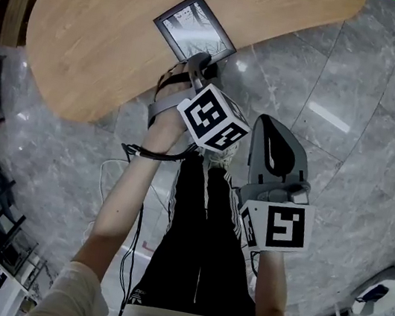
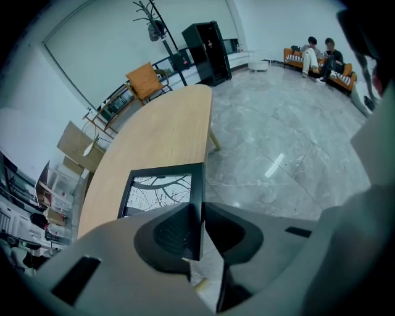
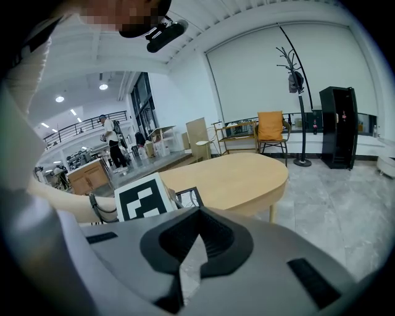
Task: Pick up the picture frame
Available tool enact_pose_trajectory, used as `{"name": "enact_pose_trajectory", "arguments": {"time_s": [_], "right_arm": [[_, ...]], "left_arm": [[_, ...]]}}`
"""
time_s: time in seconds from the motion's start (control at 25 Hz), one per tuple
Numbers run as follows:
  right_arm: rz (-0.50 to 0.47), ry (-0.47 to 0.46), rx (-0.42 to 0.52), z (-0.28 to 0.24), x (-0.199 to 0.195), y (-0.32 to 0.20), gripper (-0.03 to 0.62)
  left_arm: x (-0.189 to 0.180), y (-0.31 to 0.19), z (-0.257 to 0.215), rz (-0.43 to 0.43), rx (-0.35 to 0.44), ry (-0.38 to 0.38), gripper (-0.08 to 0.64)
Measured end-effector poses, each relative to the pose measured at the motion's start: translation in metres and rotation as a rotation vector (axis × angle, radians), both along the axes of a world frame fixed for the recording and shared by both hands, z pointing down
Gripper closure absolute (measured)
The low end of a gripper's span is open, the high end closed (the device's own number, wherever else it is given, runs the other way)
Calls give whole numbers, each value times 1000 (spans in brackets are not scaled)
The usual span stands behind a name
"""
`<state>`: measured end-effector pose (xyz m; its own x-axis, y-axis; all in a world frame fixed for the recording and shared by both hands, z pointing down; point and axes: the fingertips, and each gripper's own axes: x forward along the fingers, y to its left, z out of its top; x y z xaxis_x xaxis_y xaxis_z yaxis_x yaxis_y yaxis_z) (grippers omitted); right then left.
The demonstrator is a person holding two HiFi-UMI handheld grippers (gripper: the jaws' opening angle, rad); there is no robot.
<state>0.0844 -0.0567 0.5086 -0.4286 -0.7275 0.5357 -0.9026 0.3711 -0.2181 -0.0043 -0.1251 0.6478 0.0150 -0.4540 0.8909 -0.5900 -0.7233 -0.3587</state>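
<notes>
- Picture frame (image 1: 196, 30) is on the wooden worktop (image 1: 90, 36), right by the edge nearest me, up around 11 o'clock in the head view. Black border, with a branchy black-and-white print inside.
- My left tongs (image 1: 207, 63) come at it from its 5 o'clock side. In the left gripper view the tongs (image 2: 199, 213) are clamped on the frame's (image 2: 162, 191) black side rail, one pad on each face of it.
- Can't tell from any view whether the frame is flat on the wood or already a touch off it.
- My right tongs (image 1: 268, 124) hang out at about 4 o'clock from the left ones, over the grey marble floor (image 1: 358, 106), well apart from the frame.
- In the right gripper view those tongs (image 3: 201, 210) are closed tip to tip with nothing between them. The frame (image 3: 185, 197) just peeks out beyond them, next to the left gripper's marker cube (image 3: 143, 197).
</notes>
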Motion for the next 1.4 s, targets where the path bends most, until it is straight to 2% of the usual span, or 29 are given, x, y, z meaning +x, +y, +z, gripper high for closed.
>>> {"name": "enact_pose_trajectory", "arguments": {"time_s": [0.44, 1.0, 1.16, 1.4], "right_arm": [[9, 10, 7, -3, 3, 5, 588], [27, 20, 21, -11, 6, 9, 588], [35, 19, 22, -13, 7, 11, 588], [50, 19, 24, -18, 12, 14, 588]], "left_arm": [[2, 6, -1, 5, -7, 0, 479], [6, 32, 0, 66, -60, 1, 480], [3, 35, 1, 75, -53, -23, 480], [9, 36, -3, 69, -67, 2, 480]]}}
